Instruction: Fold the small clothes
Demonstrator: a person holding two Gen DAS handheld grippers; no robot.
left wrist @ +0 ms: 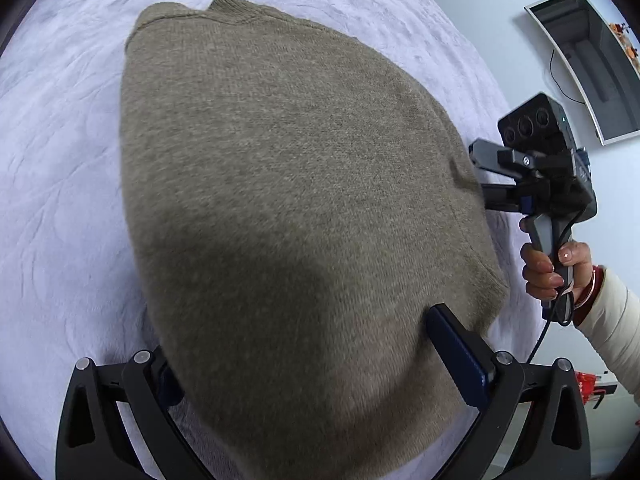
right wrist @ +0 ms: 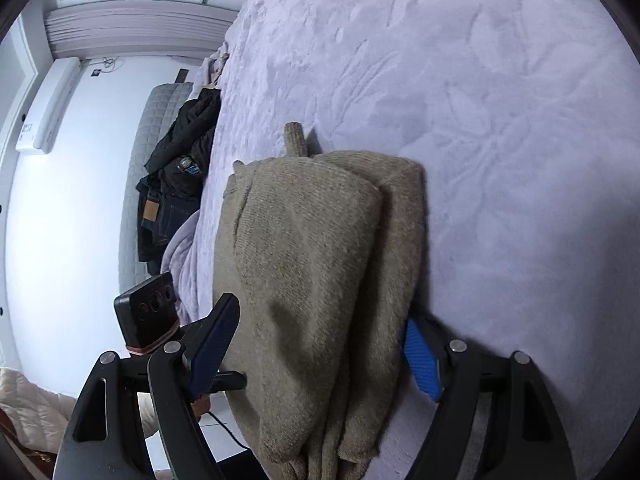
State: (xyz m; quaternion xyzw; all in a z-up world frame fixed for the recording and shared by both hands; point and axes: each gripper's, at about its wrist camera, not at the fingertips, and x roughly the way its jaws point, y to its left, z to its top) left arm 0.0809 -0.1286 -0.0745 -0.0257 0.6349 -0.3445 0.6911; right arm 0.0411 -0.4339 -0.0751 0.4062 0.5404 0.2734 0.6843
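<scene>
A tan knitted sweater (left wrist: 288,184) lies folded on the lavender bedspread (left wrist: 60,168). In the left wrist view the cloth fills the space between the fingers of my left gripper (left wrist: 304,360); the jaws stand wide with the cloth passing between them. My right gripper (left wrist: 486,178) shows there at the sweater's right edge, its fingers closed onto the cloth. In the right wrist view the sweater (right wrist: 320,272) hangs in thick folds between the fingers of my right gripper (right wrist: 320,344). A sleeve cuff (right wrist: 295,140) sticks out at its far end.
The bedspread (right wrist: 480,120) stretches far and right. Dark clothes (right wrist: 180,160) are piled at the bed's edge by a quilted headboard (right wrist: 156,120). A white wall with an air conditioner (right wrist: 48,108) stands beyond. A wall-mounted screen (left wrist: 592,64) hangs on the wall.
</scene>
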